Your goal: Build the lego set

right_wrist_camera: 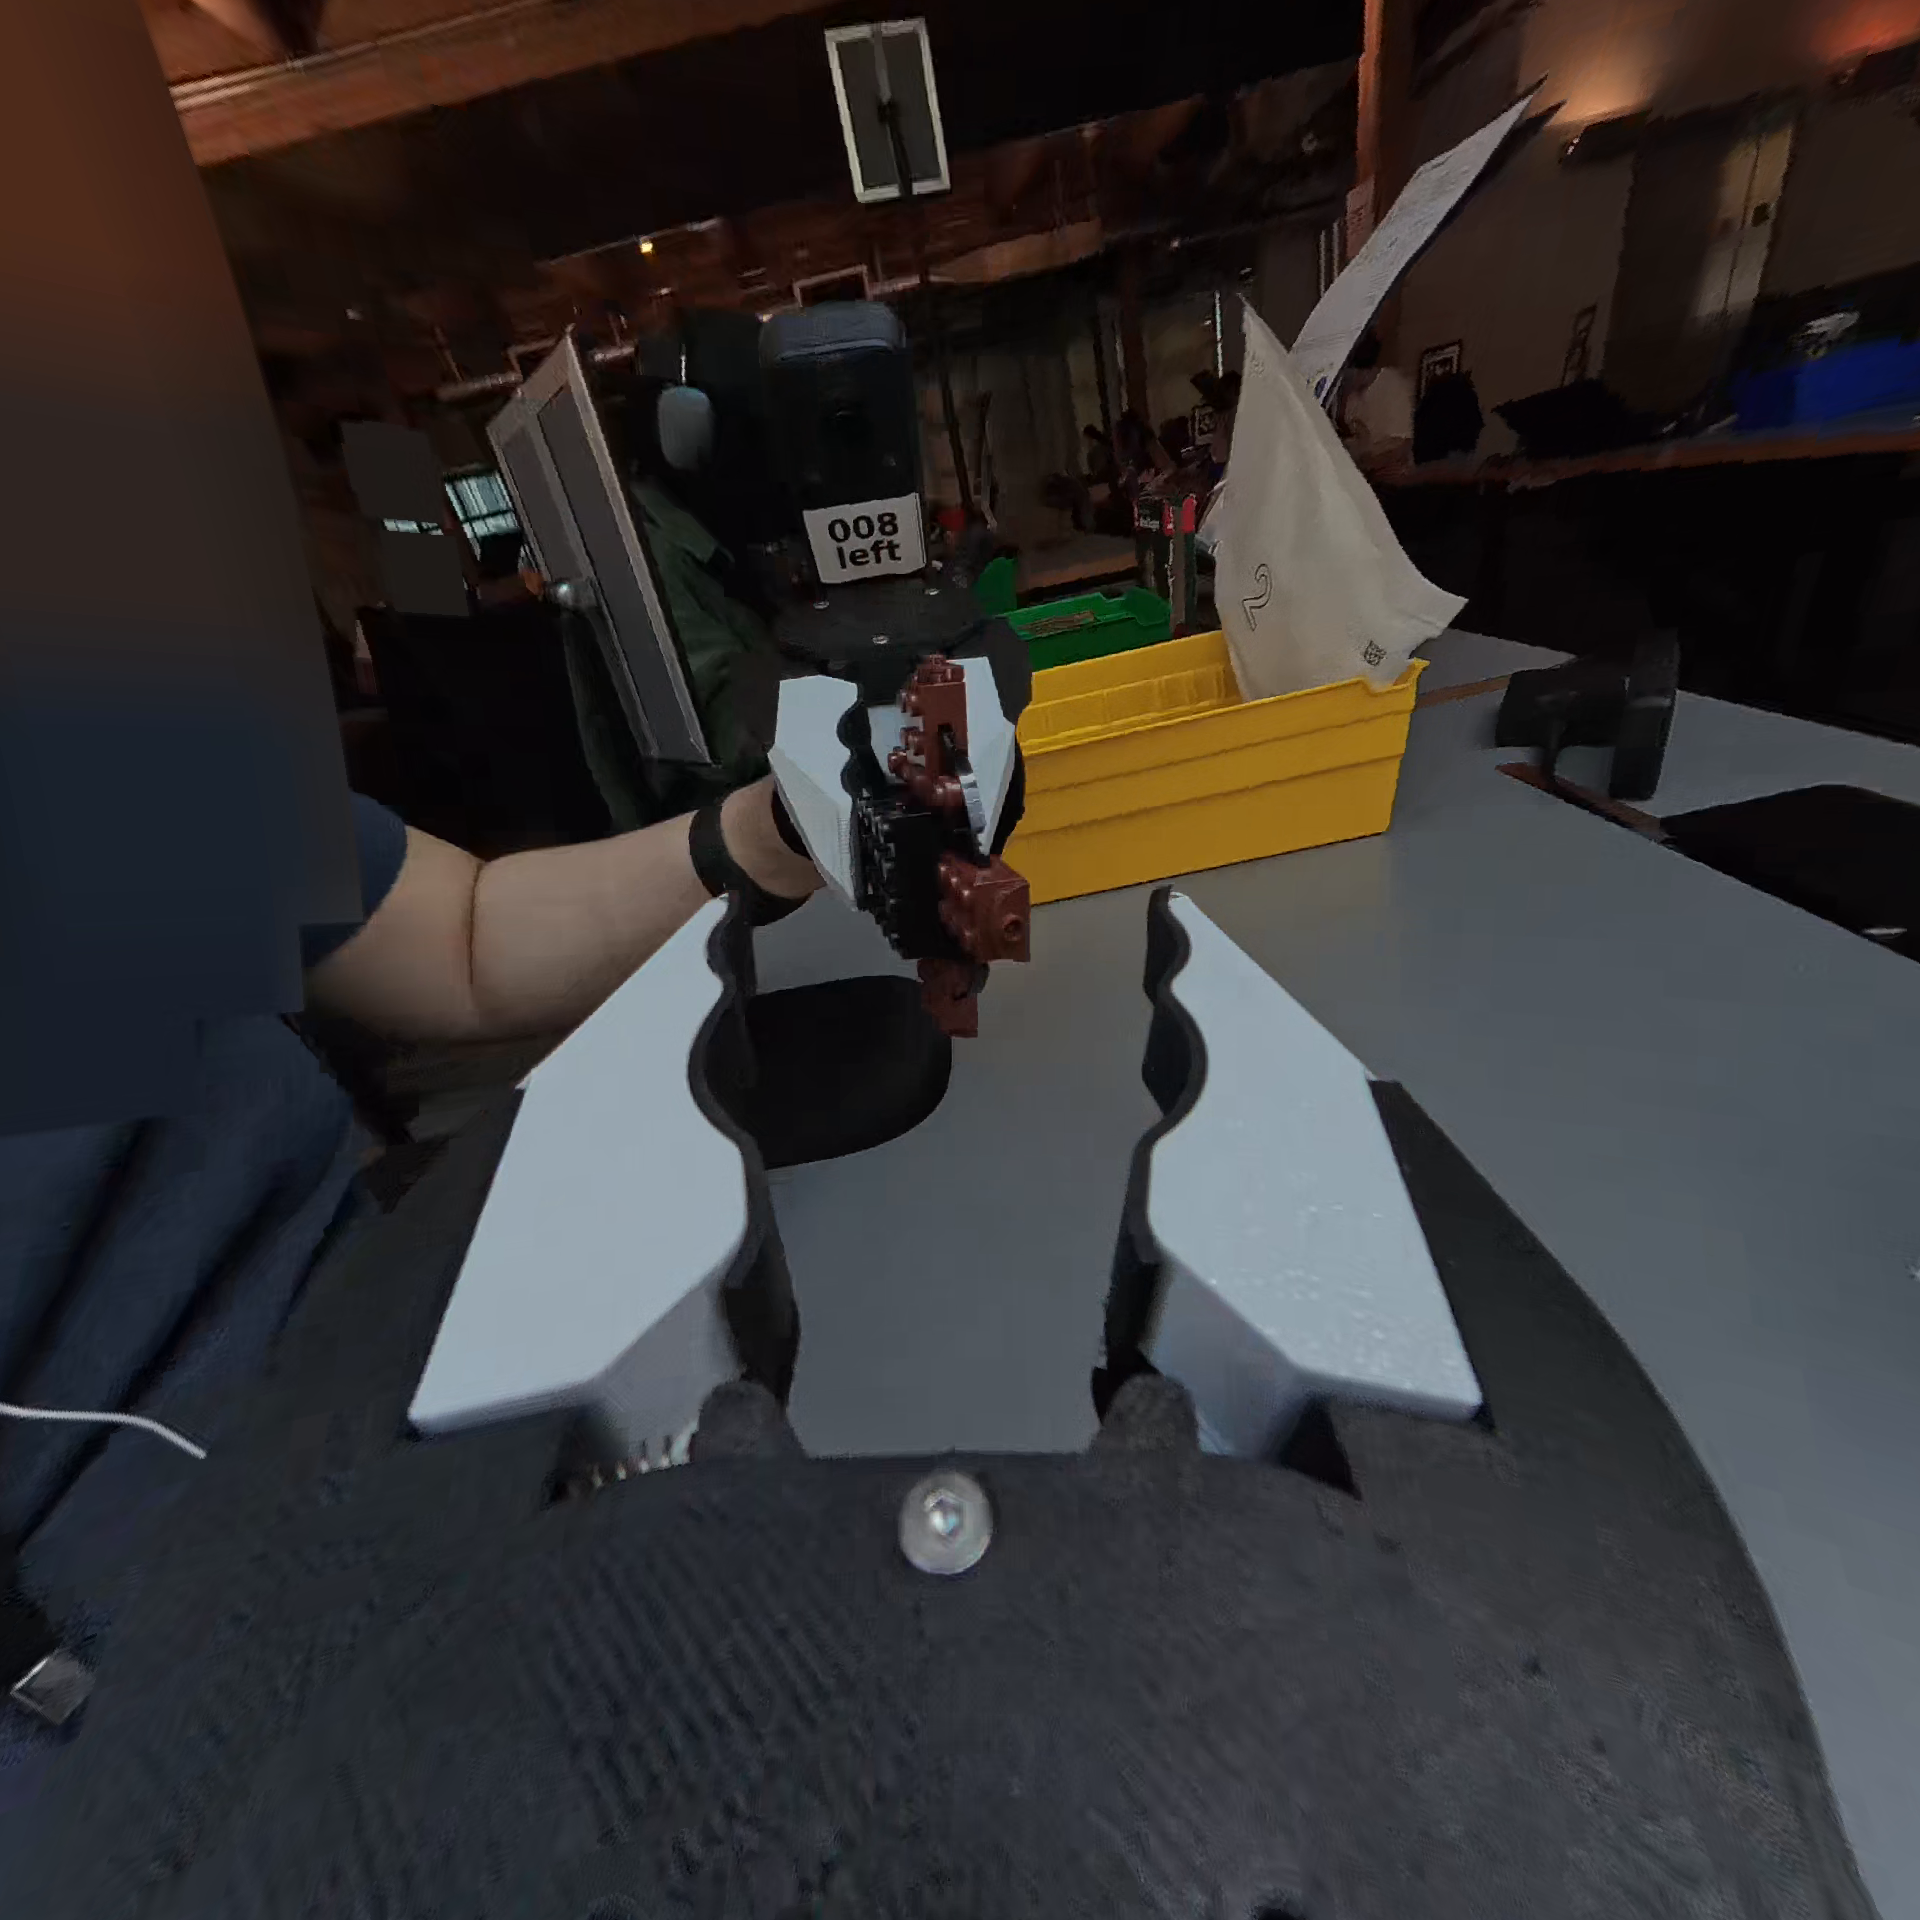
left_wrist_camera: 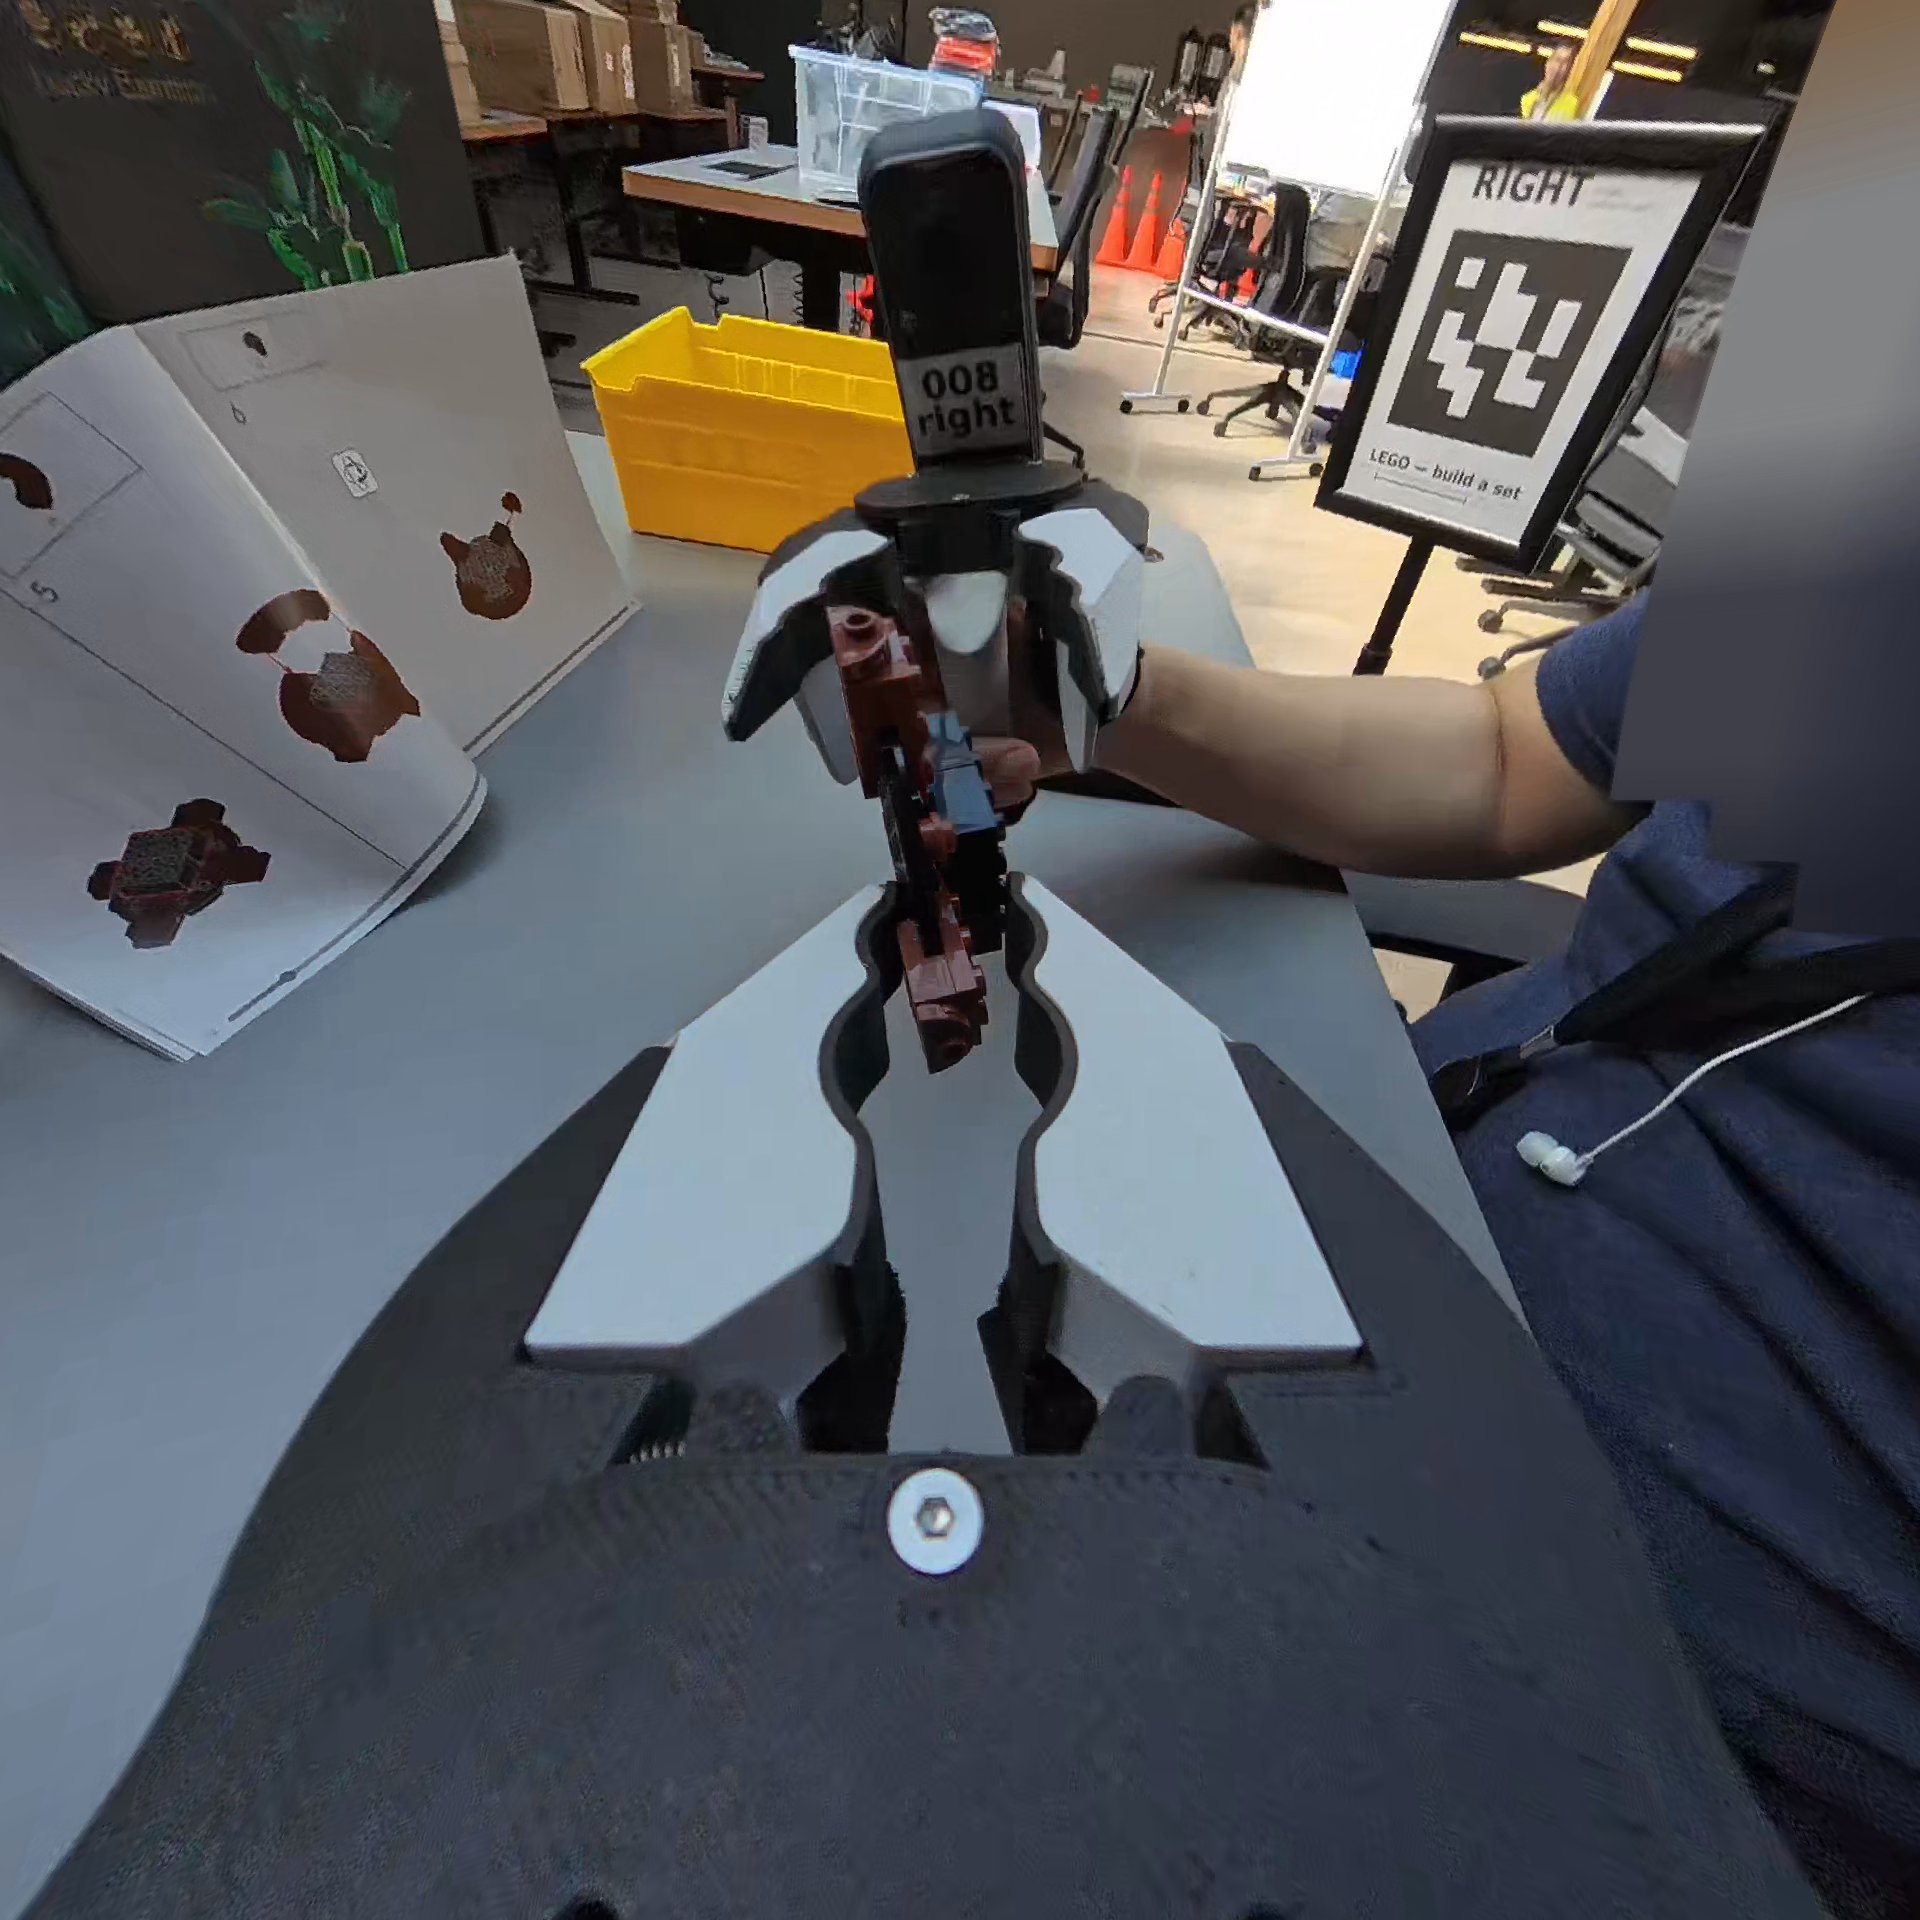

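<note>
A brown and black lego assembly (left_wrist_camera: 940, 977) with a dark blue piece is held in the air over the grey table (left_wrist_camera: 623, 831). My left gripper (left_wrist_camera: 954, 894) is shut on its lower part. My right gripper (left_wrist_camera: 914, 738) faces it from the far side with its fingers wide open around the assembly's upper end; I cannot tell whether they touch. In the right wrist view my right gripper (right_wrist_camera: 945, 909) is open and empty, and the left gripper (right_wrist_camera: 920, 852) holds the assembly (right_wrist_camera: 977, 904) just beyond its fingertips.
An open instruction booklet (left_wrist_camera: 260, 644) leans at the left. A yellow bin (left_wrist_camera: 748, 436) stands at the back, with a white bag (right_wrist_camera: 1299, 551) in it. A framed sign on a stand (left_wrist_camera: 1507, 343) is at the right, its round black base (right_wrist_camera: 831, 1070) on the table. A person's forearm (left_wrist_camera: 1351, 769) reaches in. My two grippers' fingertips are within a few centimetres of each other.
</note>
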